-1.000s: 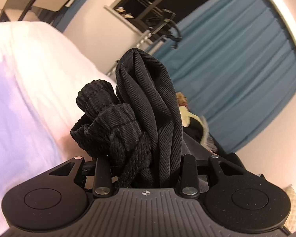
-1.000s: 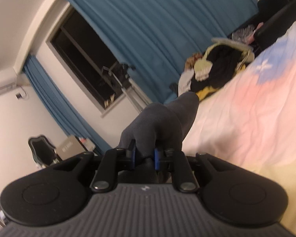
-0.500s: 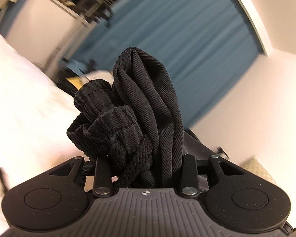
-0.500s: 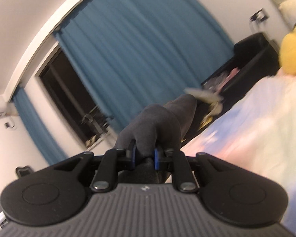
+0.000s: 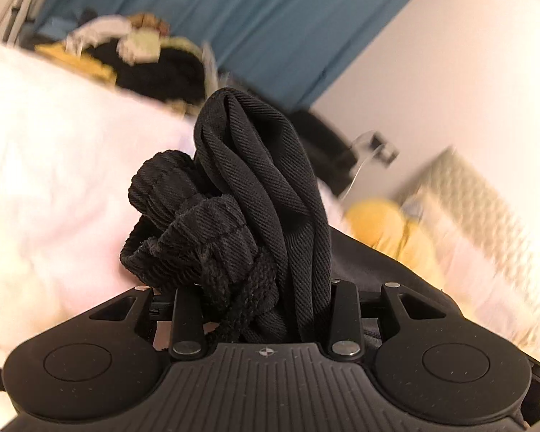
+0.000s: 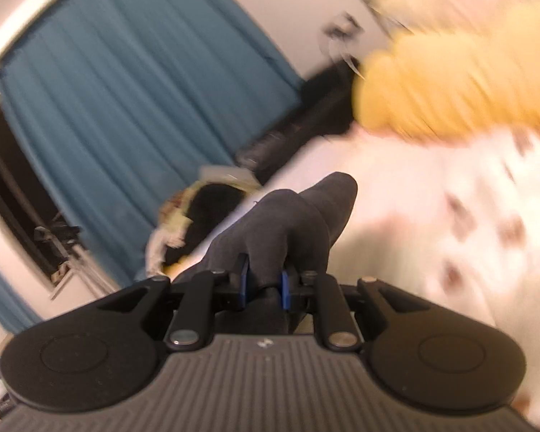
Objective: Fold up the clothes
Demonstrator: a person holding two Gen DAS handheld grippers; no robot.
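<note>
- The left gripper is clamped on a bunched black garment, drawcord and ribbed band included.
- The right gripper pinches a fold of the same dark cloth, held above the bed.
- Beyond lies the pale bedsheet.
- Farther off sit a clothes pile and a blue curtain.

Home bedroom: bed w/ pale sheets, teal curtains, clothes pile, yellow pillow.
</note>
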